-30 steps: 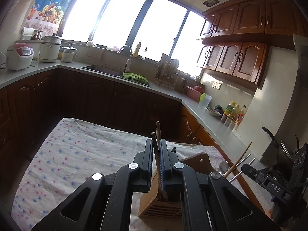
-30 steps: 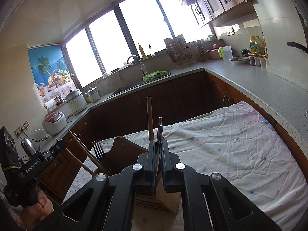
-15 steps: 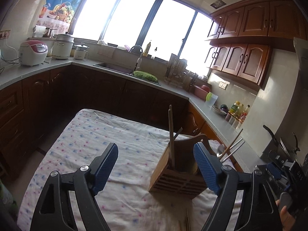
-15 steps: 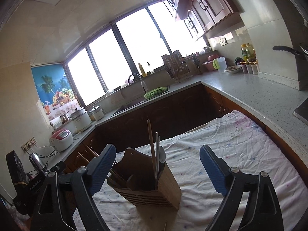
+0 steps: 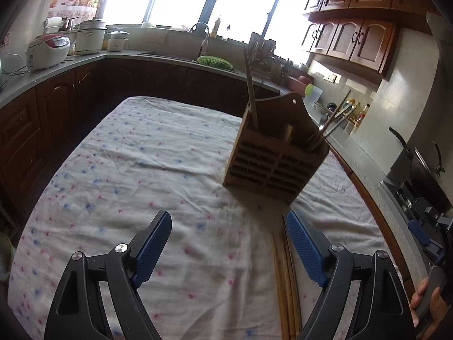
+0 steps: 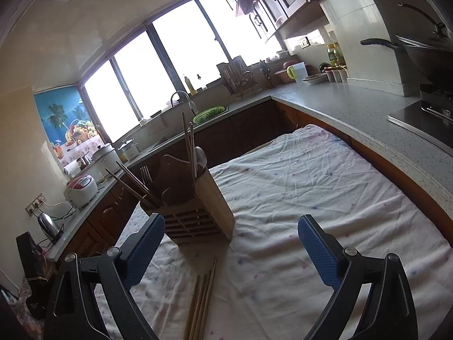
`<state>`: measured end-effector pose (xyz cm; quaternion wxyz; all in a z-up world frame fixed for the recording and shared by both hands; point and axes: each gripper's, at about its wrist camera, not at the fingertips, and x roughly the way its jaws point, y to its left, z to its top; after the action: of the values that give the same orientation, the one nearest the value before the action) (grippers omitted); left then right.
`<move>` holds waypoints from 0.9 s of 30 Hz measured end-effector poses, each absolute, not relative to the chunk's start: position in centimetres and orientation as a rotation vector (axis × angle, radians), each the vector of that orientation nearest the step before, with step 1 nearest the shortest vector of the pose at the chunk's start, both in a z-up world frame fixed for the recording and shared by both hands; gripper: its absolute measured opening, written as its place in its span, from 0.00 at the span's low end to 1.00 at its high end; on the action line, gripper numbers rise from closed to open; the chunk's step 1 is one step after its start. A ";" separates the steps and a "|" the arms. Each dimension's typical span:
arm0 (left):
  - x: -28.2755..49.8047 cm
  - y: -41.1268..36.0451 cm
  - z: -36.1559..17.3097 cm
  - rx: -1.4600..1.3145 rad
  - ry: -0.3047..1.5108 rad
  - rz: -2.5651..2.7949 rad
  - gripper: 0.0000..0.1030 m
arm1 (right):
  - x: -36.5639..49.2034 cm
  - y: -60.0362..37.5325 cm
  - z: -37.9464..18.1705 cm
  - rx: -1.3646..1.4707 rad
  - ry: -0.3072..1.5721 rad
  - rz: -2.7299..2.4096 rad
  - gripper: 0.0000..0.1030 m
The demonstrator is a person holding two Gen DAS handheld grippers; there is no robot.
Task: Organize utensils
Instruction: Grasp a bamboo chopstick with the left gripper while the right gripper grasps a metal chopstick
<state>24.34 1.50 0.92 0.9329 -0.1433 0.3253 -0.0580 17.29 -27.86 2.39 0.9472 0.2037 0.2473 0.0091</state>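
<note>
Left wrist: left tongs (image 5: 228, 228) spread apart, empty, over the tabletop (image 5: 119, 170), which has a wrinkled white cloth with pink/blue flecks. Wooden holder (image 5: 276, 153) stands upright ahead, right of centre, sticks and utensils poking out. Loose chopsticks (image 5: 286, 277) lie flat on the cloth beside the right finger. Around: dark wood cabinets, grey counter, rice cooker (image 5: 48, 51), sink, bright windows.

Right wrist: right tongs (image 6: 231, 236) also apart, empty. Holder (image 6: 198, 209) ahead-left, near the left finger; spoon (image 6: 201, 155) and fork (image 6: 146, 174) stand in it. Chopsticks (image 6: 202, 297) on the cloth between the fingers. Kettle (image 6: 48, 223) far left, wok (image 6: 424, 53) top right.
</note>
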 end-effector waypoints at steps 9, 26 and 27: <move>26.4 -6.4 -2.5 -0.119 0.847 -0.190 0.59 | 12.7 -30.9 1.5 0.463 0.500 -0.046 0.93; 24.4 -3.5 -4.8 -0.039 0.931 -0.181 0.39 | 12.8 -28.3 -1.3 0.417 0.603 0.032 0.85; 24.2 -2.8 -4.6 -0.072 0.931 -0.184 0.39 | 13.3 -27.7 -1.7 0.412 0.621 0.051 0.79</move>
<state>24.22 -2.76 -4.62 0.8889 -0.0346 0.4481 -0.0885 13.25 -27.70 -1.66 0.9310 0.2010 0.3035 0.0248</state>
